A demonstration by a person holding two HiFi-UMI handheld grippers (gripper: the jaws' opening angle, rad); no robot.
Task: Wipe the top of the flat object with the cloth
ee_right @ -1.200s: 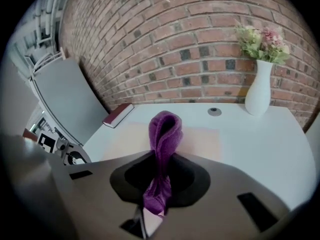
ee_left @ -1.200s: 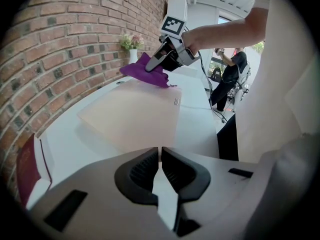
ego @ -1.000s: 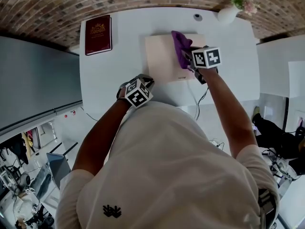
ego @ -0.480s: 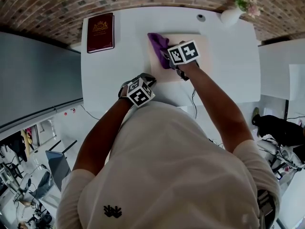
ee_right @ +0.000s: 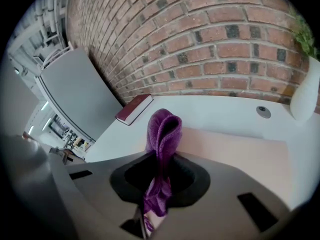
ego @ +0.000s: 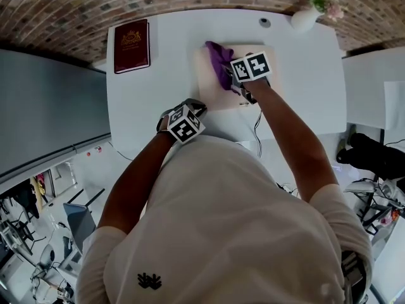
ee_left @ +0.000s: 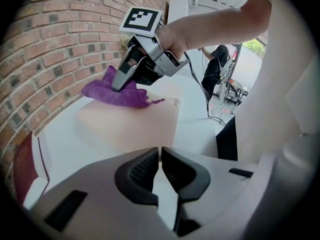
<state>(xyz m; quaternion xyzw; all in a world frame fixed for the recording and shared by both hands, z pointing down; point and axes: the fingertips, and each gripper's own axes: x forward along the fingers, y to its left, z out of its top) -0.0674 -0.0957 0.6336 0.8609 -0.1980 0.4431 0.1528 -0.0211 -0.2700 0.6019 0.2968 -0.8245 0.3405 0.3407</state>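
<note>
A flat beige board lies on the white table, toward the far side. My right gripper is shut on a purple cloth and presses it on the board's left part. In the right gripper view the cloth stands folded between the jaws of the right gripper, with the board ahead. My left gripper is shut and empty near the table's front edge. The left gripper view shows the left gripper, the cloth and the board.
A dark red book lies at the table's far left. A white vase with flowers stands at the far right corner, with a small round disc beside it. A cable hangs off the front edge. A brick wall runs behind the table.
My right gripper has dragged the cloth leftward across the board, from its middle-right to its left part, then eased slightly back right. The left gripper has stayed where it was.
</note>
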